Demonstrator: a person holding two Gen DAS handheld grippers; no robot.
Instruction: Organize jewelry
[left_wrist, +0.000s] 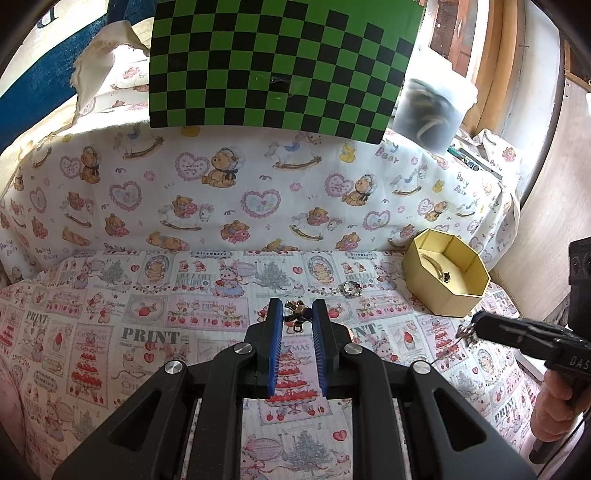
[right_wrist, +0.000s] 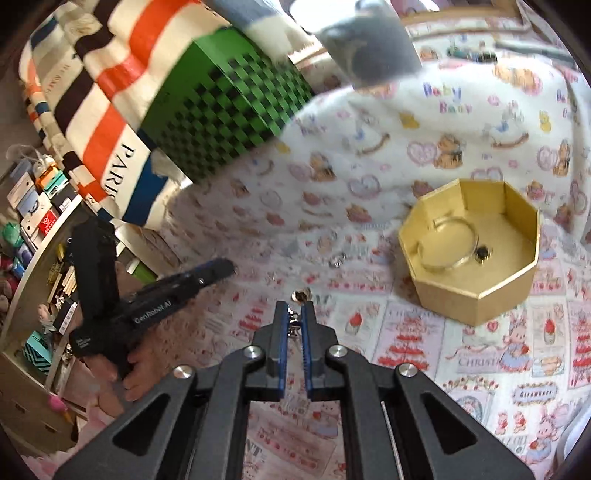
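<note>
Jewelry lies scattered on a bed spread with a patterned cloth (left_wrist: 155, 325), and an open gold octagonal box (right_wrist: 476, 295) stands toward its right edge, already holding a bangle (right_wrist: 448, 242) and a small dark piece (right_wrist: 482, 253). The right gripper (right_wrist: 293, 314) has its jaws drawn in narrow on a small metal piece (right_wrist: 294, 319) with a fine chain, pinched between the blue pads; the box sits just up and to the right of it. The left gripper (left_wrist: 298, 314) is likewise nearly closed, its fingers flanking a dark, gold-trimmed brooch (left_wrist: 297, 314), though whether the pads actually press on it cannot be told. A silver ring (left_wrist: 351, 288) rests on the cloth between that brooch and the box.

The step in hand seems to be carrying the right gripper's piece to the box. It would go best with the grip kept firm, the piece lifted clear of the near wall so the dangling chain does not snag, and released low over bare floor beside the bangle.
</note>
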